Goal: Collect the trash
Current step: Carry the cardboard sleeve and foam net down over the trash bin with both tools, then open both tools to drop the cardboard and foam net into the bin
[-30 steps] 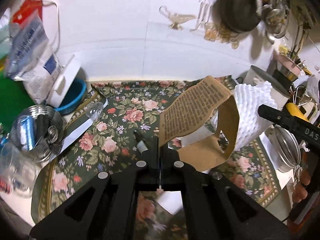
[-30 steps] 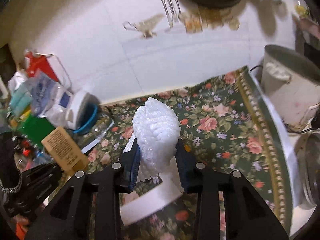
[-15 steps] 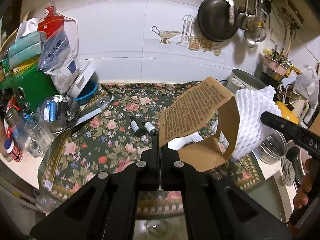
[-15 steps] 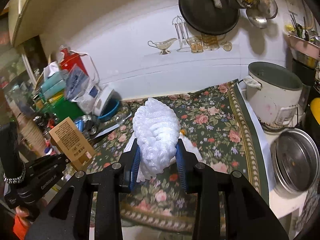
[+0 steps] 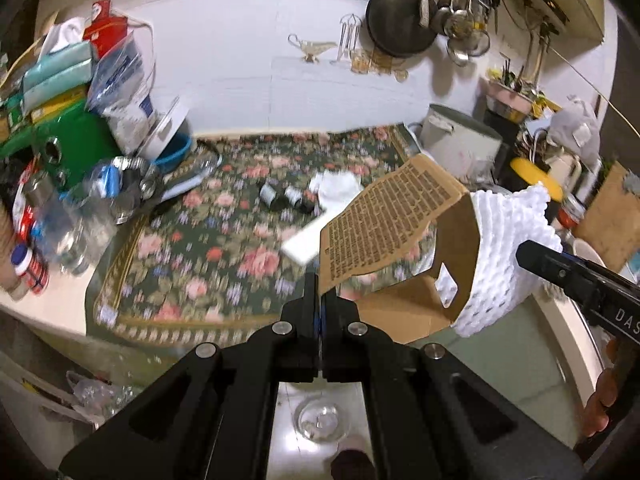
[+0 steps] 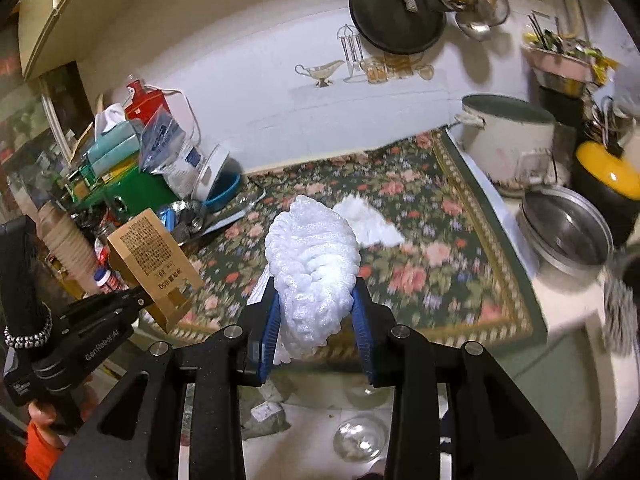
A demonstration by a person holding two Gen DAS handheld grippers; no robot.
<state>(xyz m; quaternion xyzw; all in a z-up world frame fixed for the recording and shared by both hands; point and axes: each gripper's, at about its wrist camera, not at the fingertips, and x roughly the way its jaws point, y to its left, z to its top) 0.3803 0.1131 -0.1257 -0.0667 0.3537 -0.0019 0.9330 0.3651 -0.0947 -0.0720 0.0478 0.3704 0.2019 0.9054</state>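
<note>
My left gripper (image 5: 320, 292) is shut on a flap of an open brown cardboard box (image 5: 396, 236) with printed text, held in the air before the counter's front edge; it also shows in the right wrist view (image 6: 154, 258). My right gripper (image 6: 316, 312) is shut on a white foam fruit net (image 6: 312, 264), also lifted off the counter; the net shows at the right of the left wrist view (image 5: 508, 256). On the floral cloth (image 5: 224, 256) lie a crumpled white tissue (image 6: 368, 220), two small dark bottles (image 5: 284, 198) and a white flat strip (image 5: 300, 244).
Clutter stands at the counter's left: a green box (image 5: 76, 148), bags, a blue bowl (image 6: 224, 196), cans. A white pot (image 6: 508, 136), a steel pan (image 6: 564, 232) and a yellow-lidded pot (image 6: 608, 168) stand at the right. A glass lid (image 6: 356, 440) and scraps lie on the floor below.
Both grippers have pulled back and up from the counter with the box and the foam net; the counter's front edge and the floor now show.
</note>
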